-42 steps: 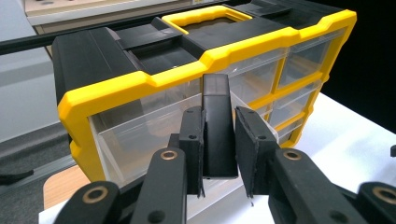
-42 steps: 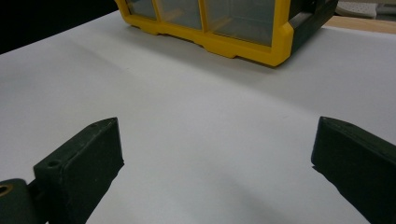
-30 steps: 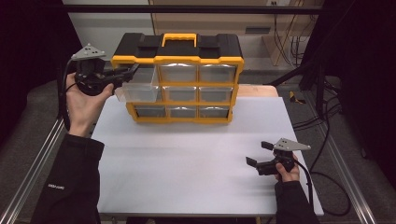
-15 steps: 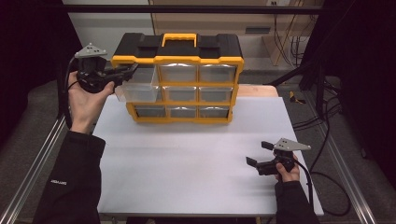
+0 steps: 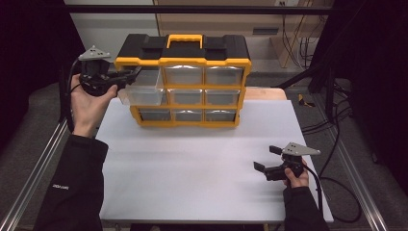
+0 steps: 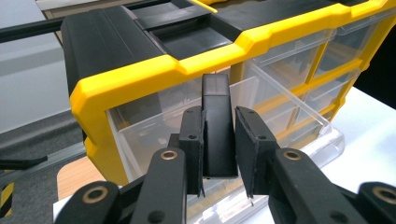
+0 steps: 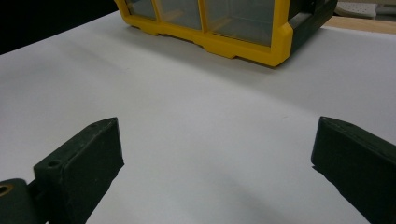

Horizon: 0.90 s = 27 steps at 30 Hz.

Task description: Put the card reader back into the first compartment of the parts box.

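A yellow and black organizer [image 5: 183,53] with clear drawers stands at the back of the white table [image 5: 192,163]. Its top-left drawer [image 5: 142,94] is pulled out. My left gripper [image 5: 131,75] hovers at that drawer's left end, level with the organizer's top rim. In the left gripper view the gripper [image 6: 219,116] is shut on a small black rectangular piece [image 6: 217,135], which stands upright over the open drawer [image 6: 289,107]. My right gripper [image 5: 265,158] rests low at the table's right front. Its jaws stand wide open with nothing between them [image 7: 215,140].
The organizer's front edge [image 7: 243,44] lies well ahead of the right gripper across bare white tabletop. Metal frame rails [image 5: 43,154] run along the table's sides, and cables [image 5: 332,125] lie on the floor at the right.
The left gripper has edged slightly right toward the open drawer, still holding the black piece. The right gripper has not moved.
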{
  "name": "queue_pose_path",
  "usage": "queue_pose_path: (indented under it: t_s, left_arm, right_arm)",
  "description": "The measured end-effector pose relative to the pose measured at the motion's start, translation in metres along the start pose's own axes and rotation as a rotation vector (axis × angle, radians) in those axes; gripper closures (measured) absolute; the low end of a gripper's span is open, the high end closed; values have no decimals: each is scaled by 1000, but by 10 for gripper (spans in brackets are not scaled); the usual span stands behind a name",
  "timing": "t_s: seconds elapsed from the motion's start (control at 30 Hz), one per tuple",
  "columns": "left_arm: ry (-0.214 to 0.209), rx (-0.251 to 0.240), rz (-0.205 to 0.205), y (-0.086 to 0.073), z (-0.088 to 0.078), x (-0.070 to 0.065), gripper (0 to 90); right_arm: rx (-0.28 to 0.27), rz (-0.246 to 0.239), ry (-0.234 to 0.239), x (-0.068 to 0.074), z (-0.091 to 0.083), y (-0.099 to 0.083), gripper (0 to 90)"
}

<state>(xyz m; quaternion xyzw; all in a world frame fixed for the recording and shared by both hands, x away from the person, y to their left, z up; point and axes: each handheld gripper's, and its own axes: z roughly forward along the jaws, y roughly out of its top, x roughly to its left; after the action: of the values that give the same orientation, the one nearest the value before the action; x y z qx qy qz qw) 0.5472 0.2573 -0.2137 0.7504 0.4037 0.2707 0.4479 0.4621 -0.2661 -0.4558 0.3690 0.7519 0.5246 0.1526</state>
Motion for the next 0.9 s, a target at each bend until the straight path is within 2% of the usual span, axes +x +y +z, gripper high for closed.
queue_pose_path:
  t_s: [0.9]
  left_arm:
    - [-1, 31, -12, -5, 9, 0, 724]
  right_arm:
    - [0, 0, -1, 0, 0, 0, 23]
